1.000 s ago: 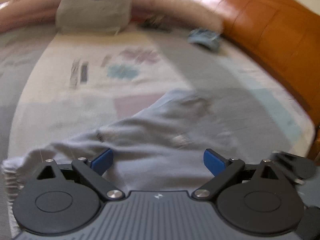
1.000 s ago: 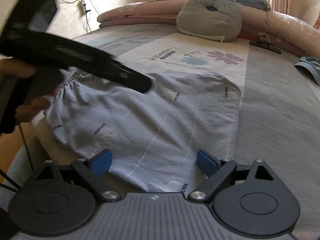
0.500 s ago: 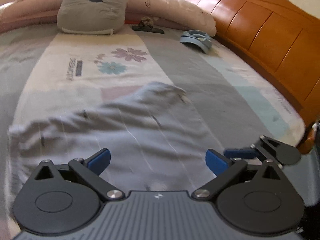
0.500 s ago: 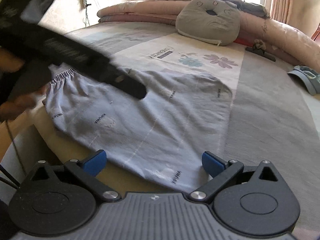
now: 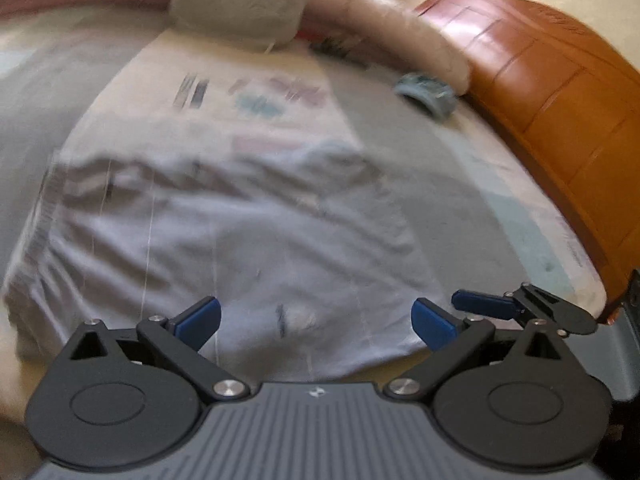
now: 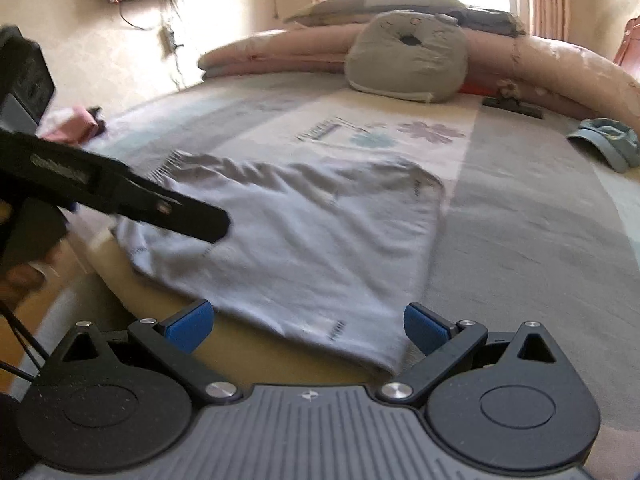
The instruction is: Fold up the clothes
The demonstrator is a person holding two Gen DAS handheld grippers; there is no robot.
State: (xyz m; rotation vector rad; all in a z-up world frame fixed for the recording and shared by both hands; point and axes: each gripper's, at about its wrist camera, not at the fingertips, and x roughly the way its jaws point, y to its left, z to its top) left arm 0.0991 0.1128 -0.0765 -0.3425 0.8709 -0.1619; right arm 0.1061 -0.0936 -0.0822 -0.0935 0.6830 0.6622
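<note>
Light grey-blue shorts (image 5: 224,236) (image 6: 304,240) lie spread flat on the bed near its front edge, elastic waistband to the left. My left gripper (image 5: 316,320) hovers open over their near hem with nothing between its blue pads. My right gripper (image 6: 306,326) is also open, just short of the near right corner of the shorts. In the right wrist view the left gripper's black body (image 6: 120,196) crosses over the shorts' left side, held by a hand (image 6: 20,272). The right gripper's fingers (image 5: 484,304) show at the right of the left wrist view.
A patterned bedspread (image 6: 520,220) covers the bed. At the far end lie a grey round cushion (image 6: 408,62), a rolled pink quilt (image 6: 560,76) and a blue cap (image 6: 608,144). An orange wooden bed frame (image 5: 560,120) runs along the right. Pink cloth (image 6: 68,124) lies far left.
Both grippers pulled back toward the bed's front edge and stayed open. The shorts now lie flatter and more spread. The left view is blurred from motion.
</note>
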